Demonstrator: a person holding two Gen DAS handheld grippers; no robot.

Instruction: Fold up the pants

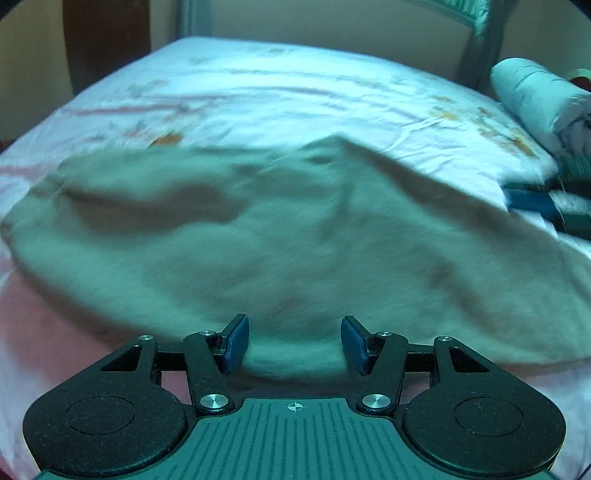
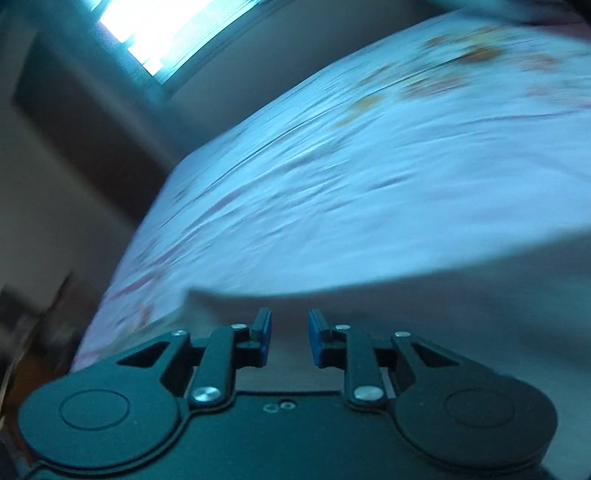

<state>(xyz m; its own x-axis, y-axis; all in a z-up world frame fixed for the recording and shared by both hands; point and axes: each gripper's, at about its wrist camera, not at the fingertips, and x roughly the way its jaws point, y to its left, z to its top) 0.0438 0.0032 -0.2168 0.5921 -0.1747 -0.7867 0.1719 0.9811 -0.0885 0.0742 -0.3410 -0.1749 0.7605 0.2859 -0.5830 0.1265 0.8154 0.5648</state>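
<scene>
My 2 grippers, left gripper [image 1: 294,341] and right gripper [image 2: 290,338], have jaws released, so I'd pinch the near edge of the pants [image 1: 295,236] evenly on the bed [image 1: 258,92].

You are working in a home bedroom. A bed [image 1: 258,92] fills most of both views, covered by a creased white sheet [image 2: 369,184] printed with pink lines and orange flowers. A padded headboard [image 1: 480,33] stands against a plain wall [image 1: 314,18] behind it. A rolled blanket or bolster [image 1: 535,96] lies at the bed's far corner. A bright window [image 2: 159,26] sits in the wall [image 2: 55,184] beside the bed. Furnishings are domestic throughout
</scene>
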